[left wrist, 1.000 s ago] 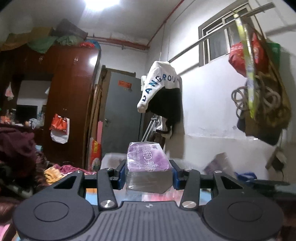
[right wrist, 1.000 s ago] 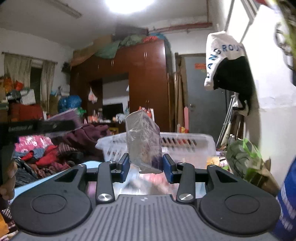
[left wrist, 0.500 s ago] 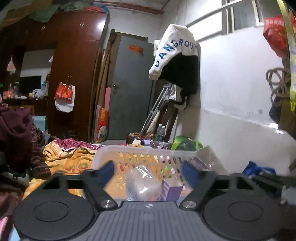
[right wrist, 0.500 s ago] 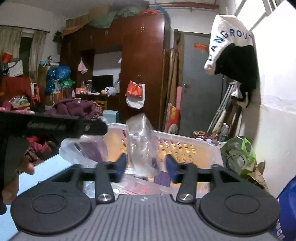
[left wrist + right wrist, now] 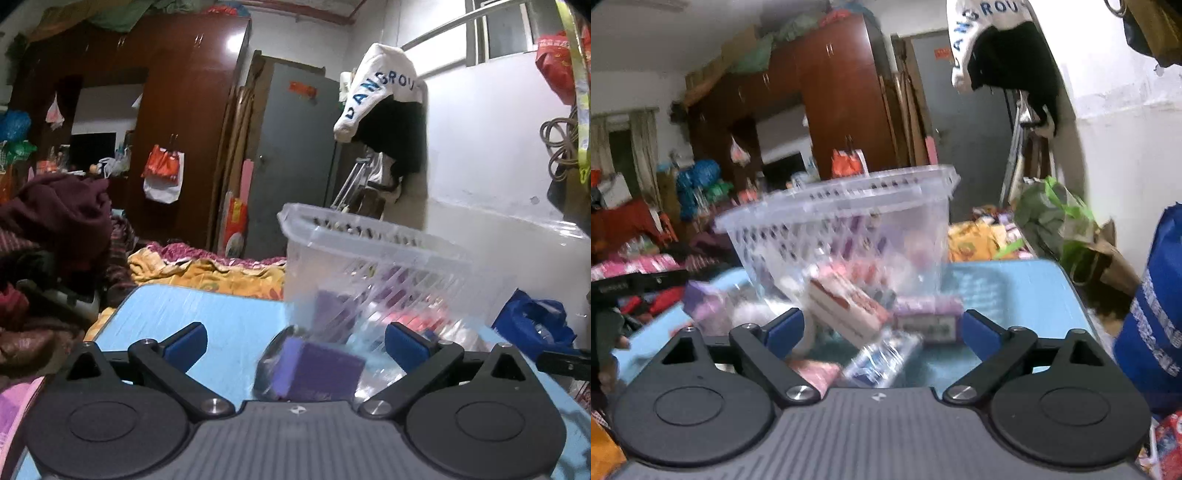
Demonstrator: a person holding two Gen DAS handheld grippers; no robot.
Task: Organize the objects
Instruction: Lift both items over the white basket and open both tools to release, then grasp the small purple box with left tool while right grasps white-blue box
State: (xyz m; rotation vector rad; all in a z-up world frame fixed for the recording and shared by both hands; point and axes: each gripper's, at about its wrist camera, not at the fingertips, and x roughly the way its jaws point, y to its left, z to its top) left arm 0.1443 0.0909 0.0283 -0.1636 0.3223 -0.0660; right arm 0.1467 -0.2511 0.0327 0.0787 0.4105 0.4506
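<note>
Packets [image 5: 849, 306] lie scattered on the blue surface [image 5: 221, 314] beside the clear basket [image 5: 842, 221]; left tool [image 5: 295, 341] and right tool [image 5: 882, 328] are both opening, gripping nothing.

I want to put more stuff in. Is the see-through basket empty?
No. The clear basket already holds things: pink and purple packets show through its slotted wall, though blur hides how full it is.

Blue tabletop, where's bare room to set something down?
The blue tabletop is bare left of the clear slotted plastic basket, up to the bedding edge. Another free strip lies right of the basket. In front of it, loose packets crowd the surface.
</note>
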